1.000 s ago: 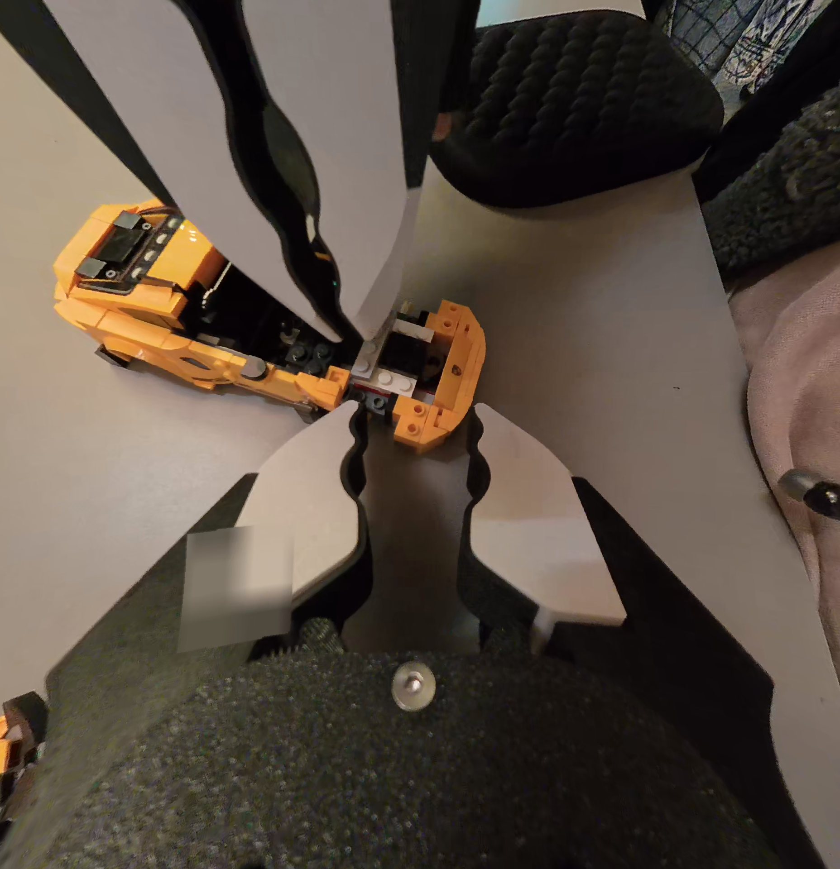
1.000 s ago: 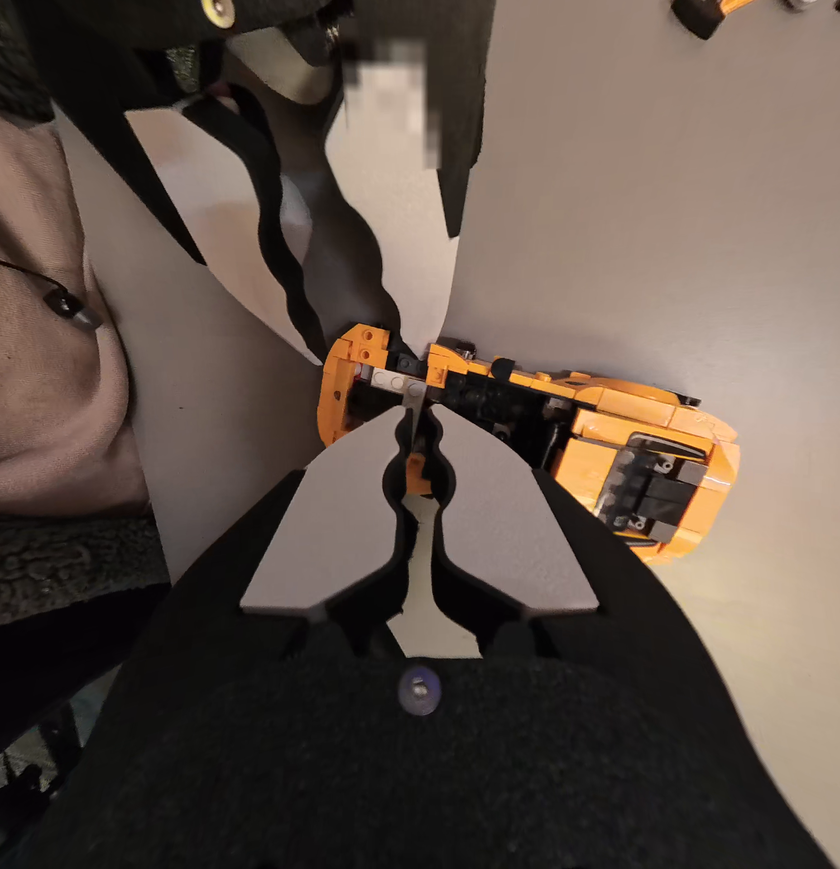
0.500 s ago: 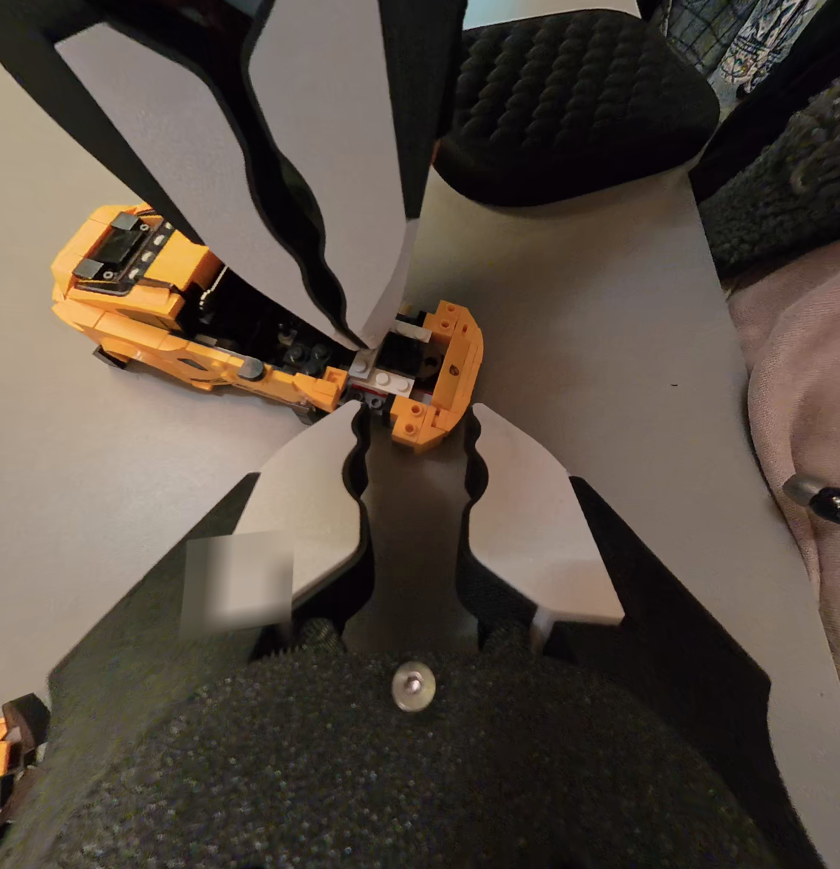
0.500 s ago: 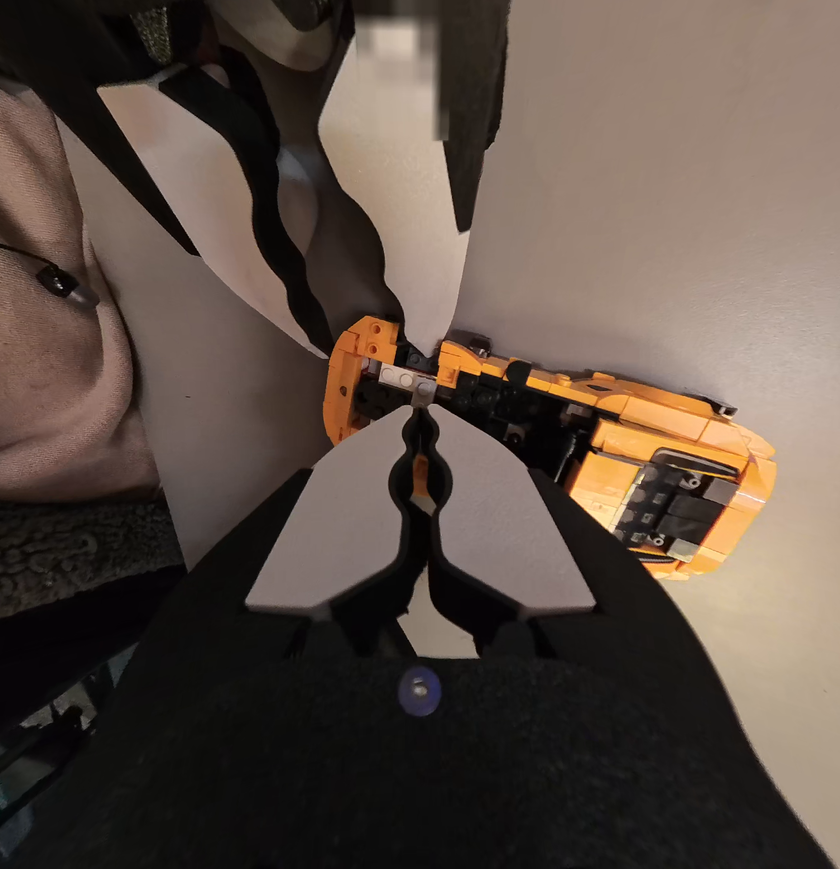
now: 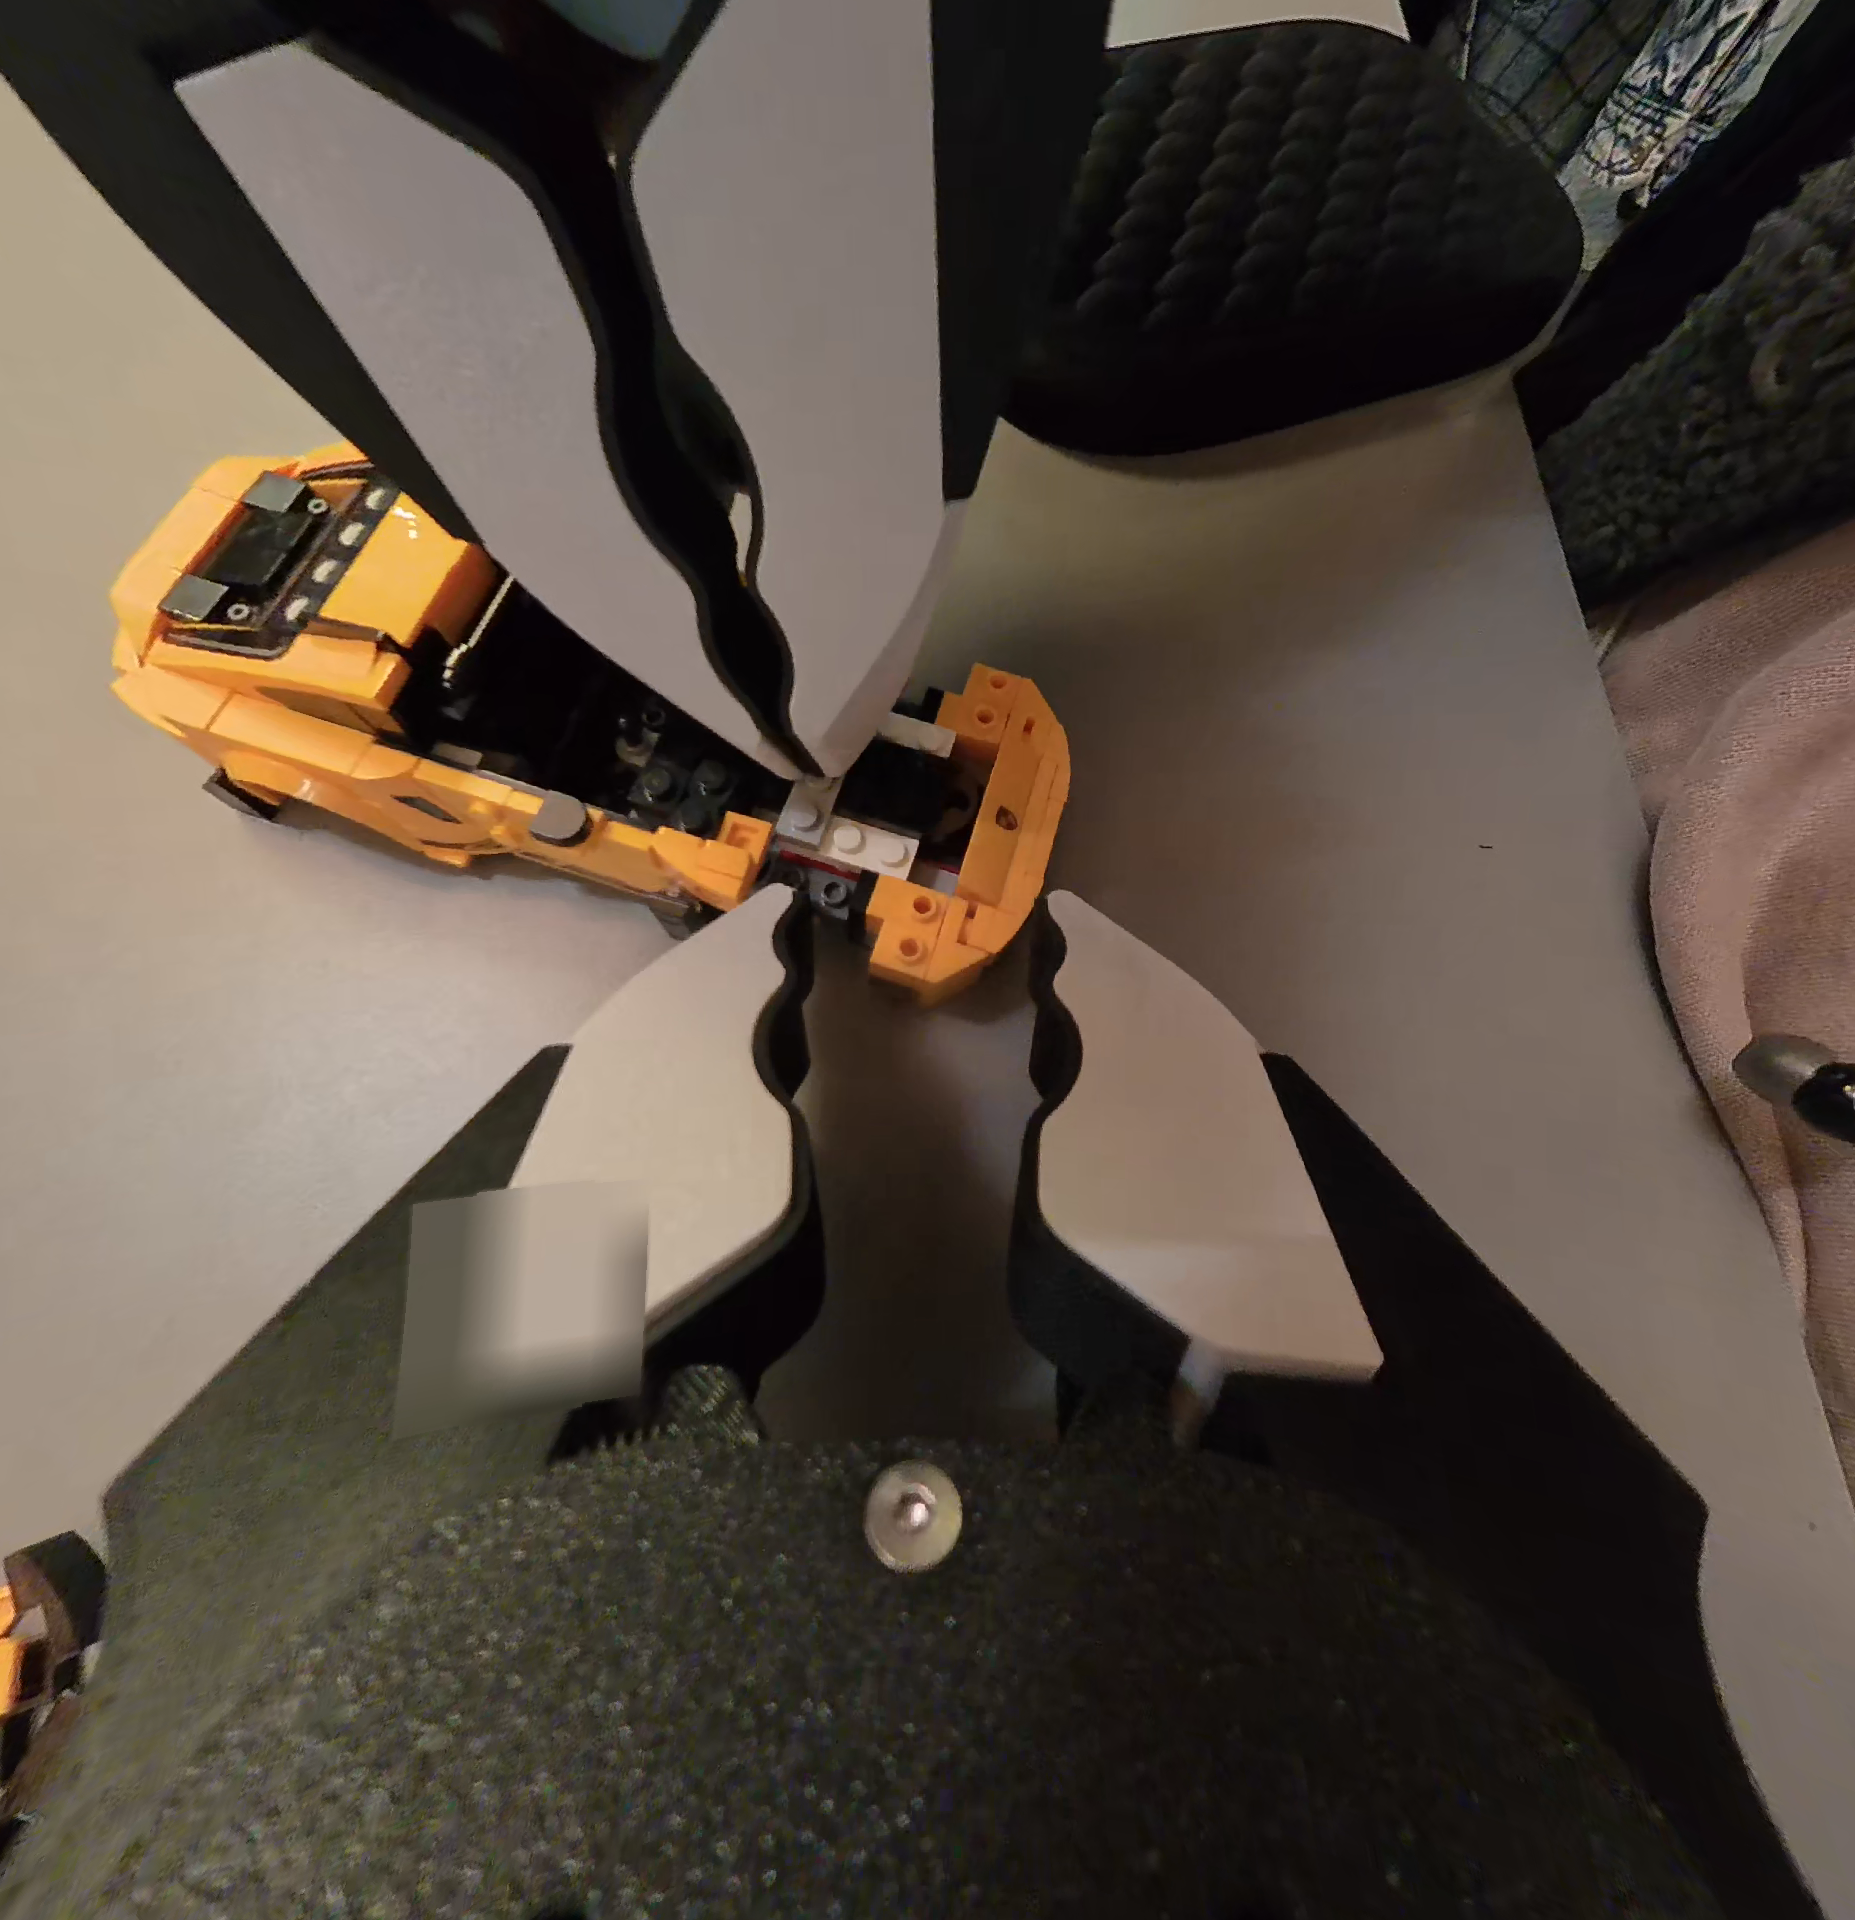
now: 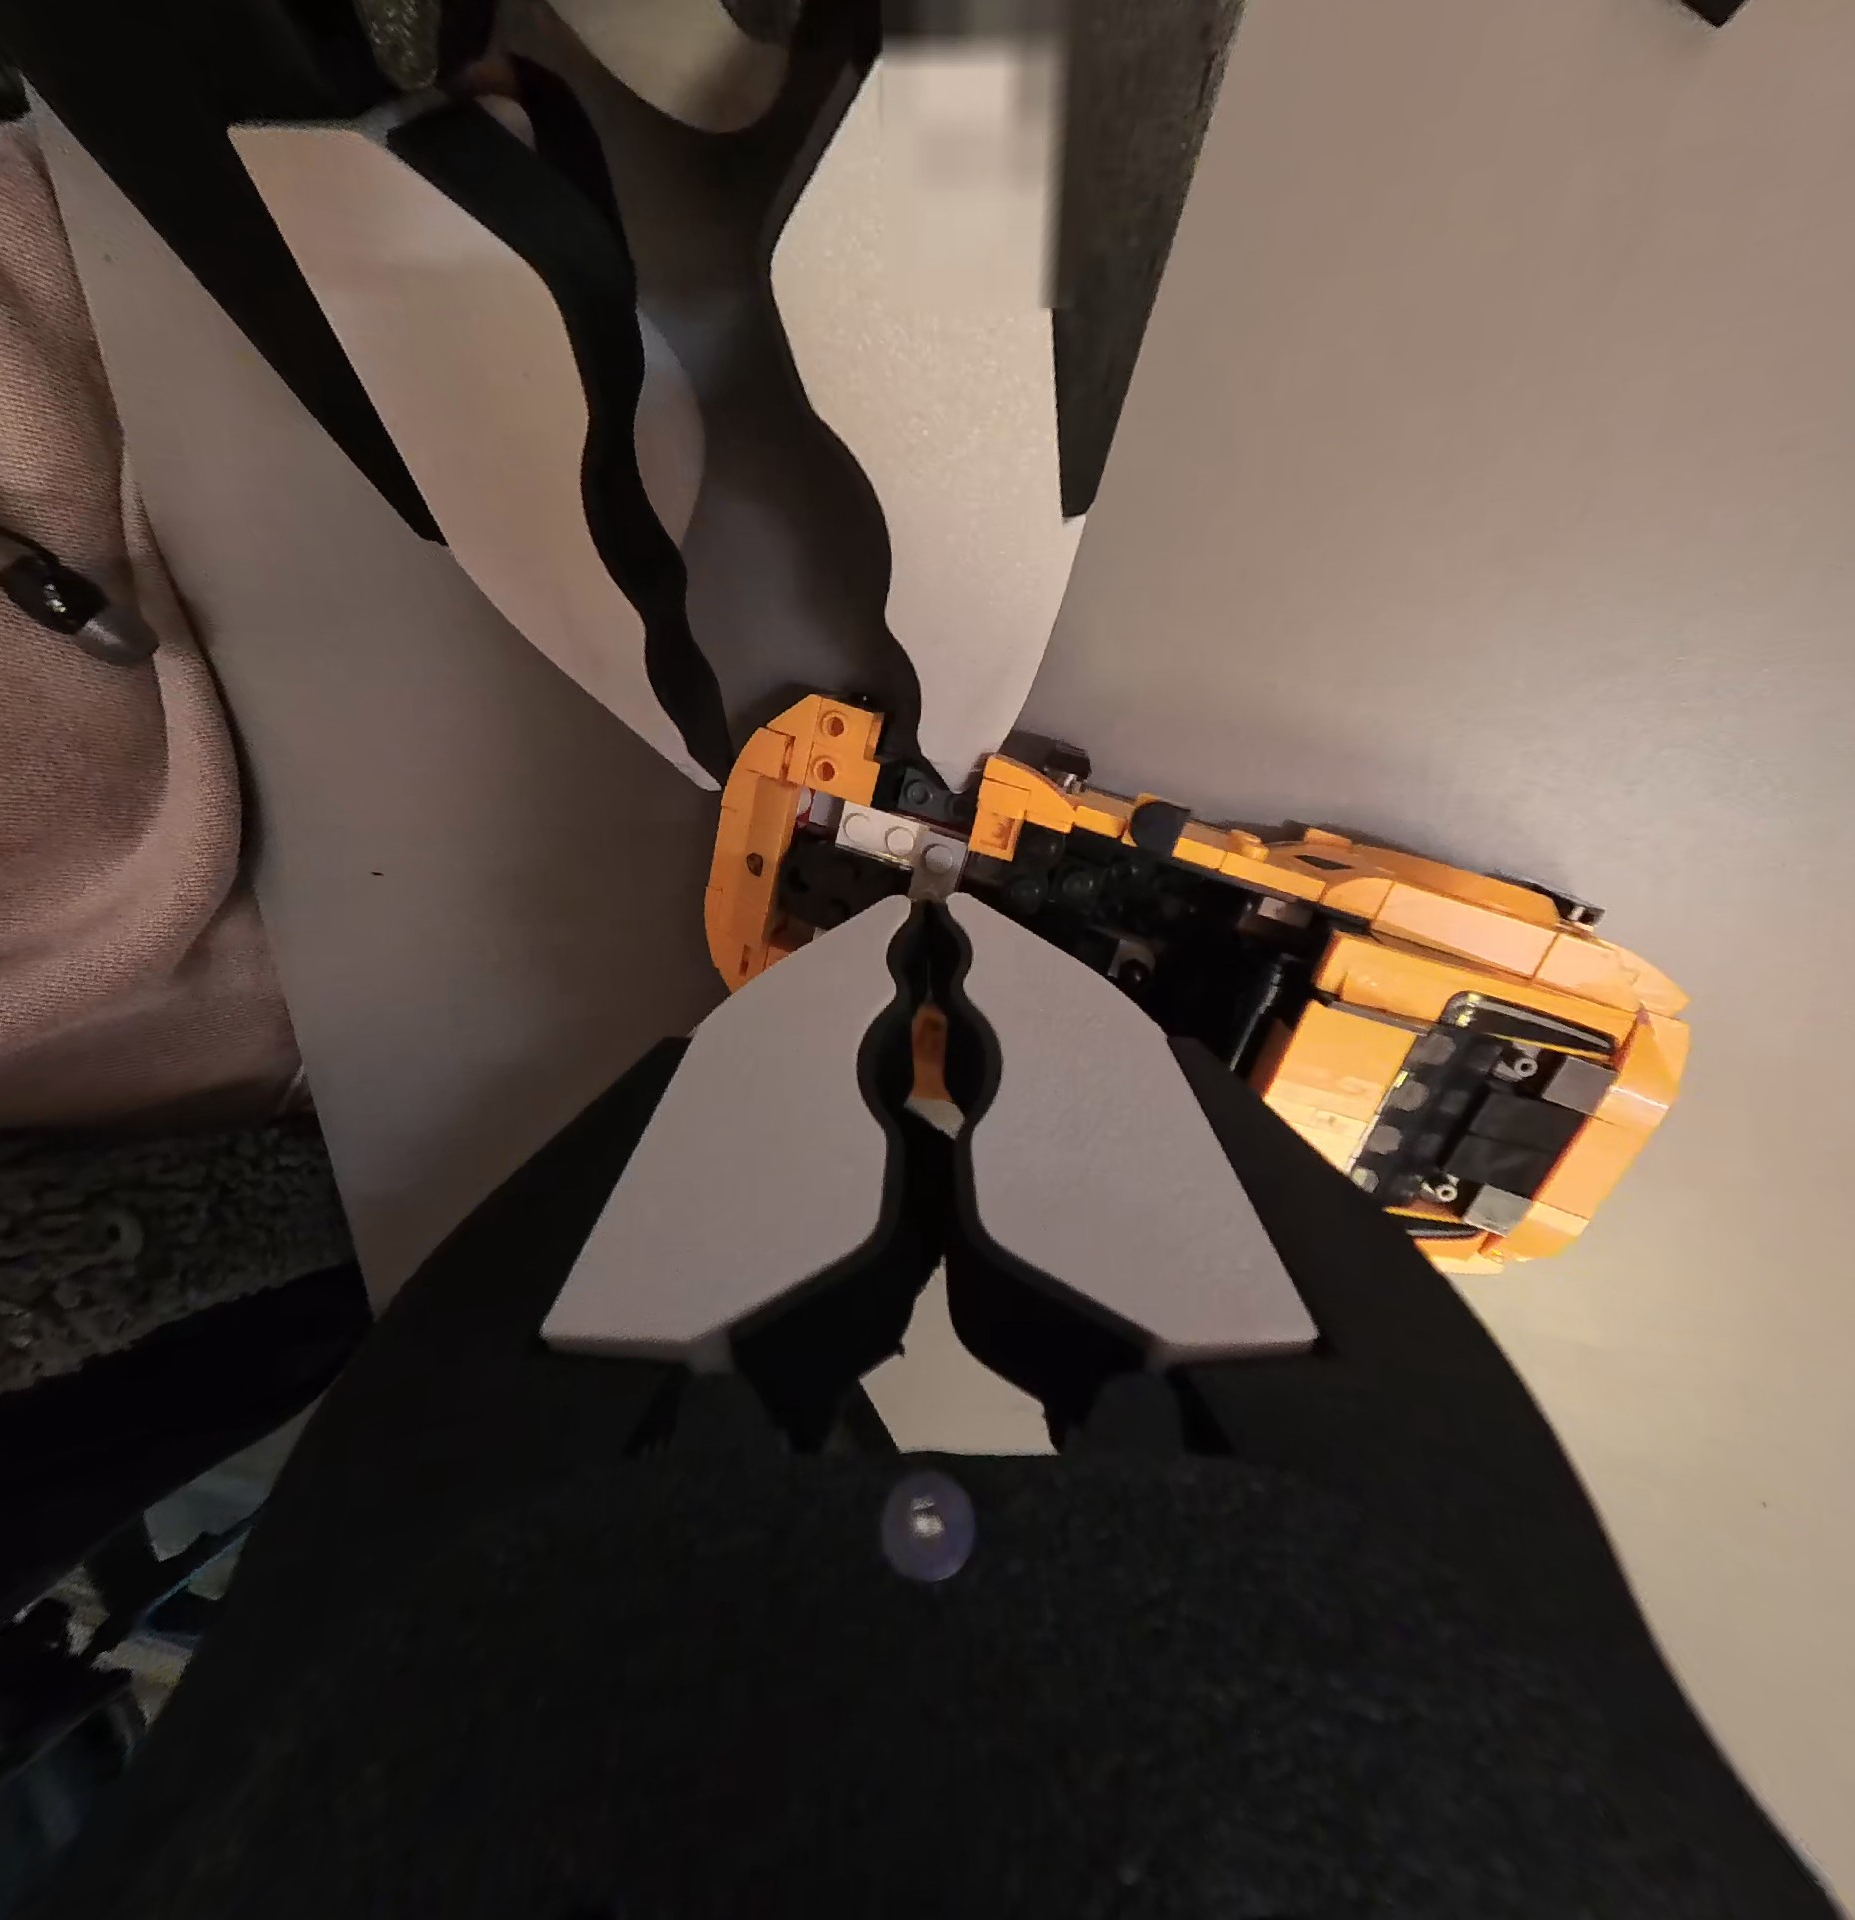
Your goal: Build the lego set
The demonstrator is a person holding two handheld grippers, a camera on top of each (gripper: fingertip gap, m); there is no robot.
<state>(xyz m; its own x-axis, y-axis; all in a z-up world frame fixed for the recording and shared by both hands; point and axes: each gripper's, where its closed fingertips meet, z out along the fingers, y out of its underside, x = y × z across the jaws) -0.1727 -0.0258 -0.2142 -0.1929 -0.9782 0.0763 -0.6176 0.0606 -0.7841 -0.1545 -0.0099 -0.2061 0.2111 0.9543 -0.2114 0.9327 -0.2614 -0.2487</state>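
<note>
The left tongs (image 5: 912,914) stand wide open with nothing between the jaws, the tips either side of the near corner of the orange lego car (image 5: 383,665), one tip at the dark notch behind its curved end, the other just off that end. The car lies on the grey worktop (image 5: 227,1039) near the edge where a person's pinkish garment (image 5: 1785,831) shows. From the far side the right tongs (image 6: 928,909) come in with jaws almost fully closed, their tips pinching or pressing a small grey piece (image 6: 935,881) at the end of the light grey studded plate (image 6: 897,836) inside the car's open middle; whether they truly grip it I cannot tell. Beyond lies a black cushioned chair seat (image 5: 1287,239) past the worktop's edge. A few loose orange and black parts (image 5: 14,1652) sit at the worktop's other side.
</note>
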